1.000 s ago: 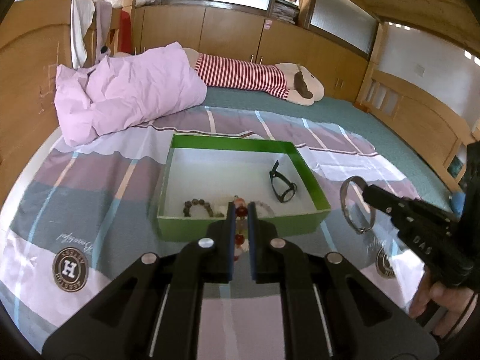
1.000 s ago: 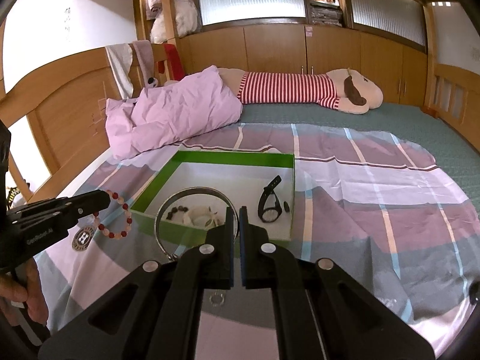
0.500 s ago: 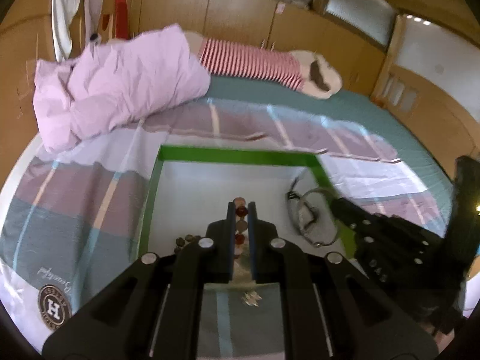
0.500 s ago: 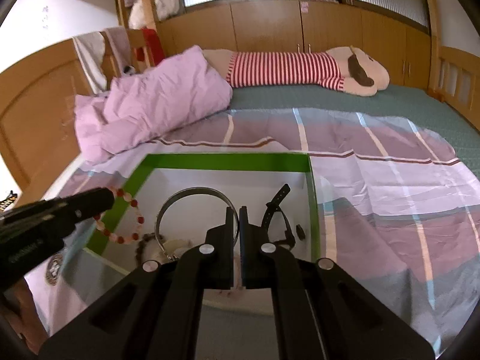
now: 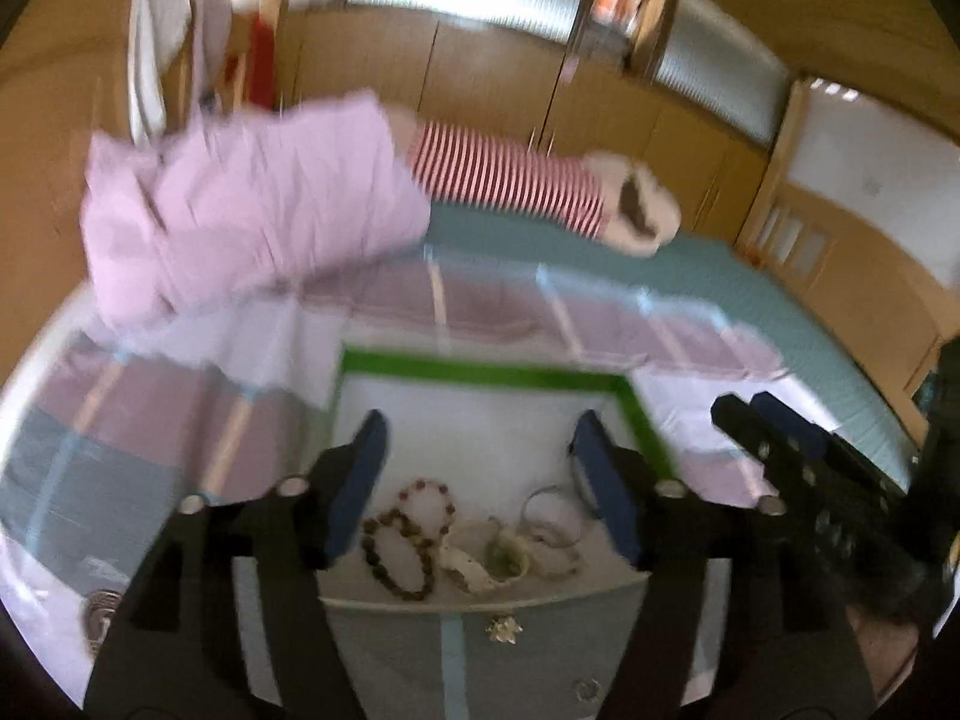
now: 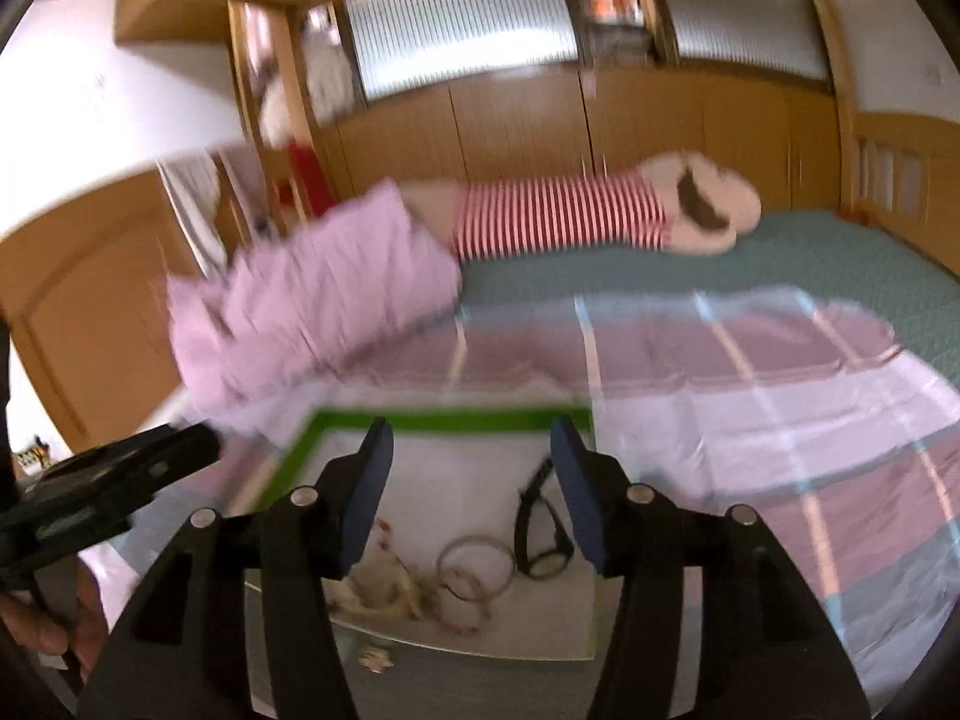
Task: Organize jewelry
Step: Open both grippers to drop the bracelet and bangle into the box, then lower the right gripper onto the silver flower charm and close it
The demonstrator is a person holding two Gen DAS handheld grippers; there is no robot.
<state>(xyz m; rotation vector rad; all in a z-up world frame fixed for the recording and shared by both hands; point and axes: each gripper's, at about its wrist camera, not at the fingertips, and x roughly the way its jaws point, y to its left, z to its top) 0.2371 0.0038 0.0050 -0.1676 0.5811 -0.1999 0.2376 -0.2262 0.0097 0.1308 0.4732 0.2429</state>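
A green-rimmed box [image 5: 480, 367] with a white floor lies on the bed, also seen in the right wrist view [image 6: 444, 420]. Inside lie a red-and-pink bead bracelet [image 5: 427, 495], a dark bead bracelet [image 5: 397, 555], a silver bangle [image 6: 475, 565] and a black watch [image 6: 543, 534]. My left gripper [image 5: 483, 468] is open and empty above the box. My right gripper [image 6: 471, 477] is open and empty above the box too. Both views are blurred.
A small charm [image 5: 503, 630] lies on the checked bedspread [image 6: 780, 420] just before the box. A crumpled pink quilt [image 5: 252, 204] and a striped plush toy [image 5: 540, 186] lie further back. Wooden bed rails run along both sides.
Both grippers have opened. The red bead bracelet and the silver bangle have dropped into the box. Both grippers have moved in over the box.
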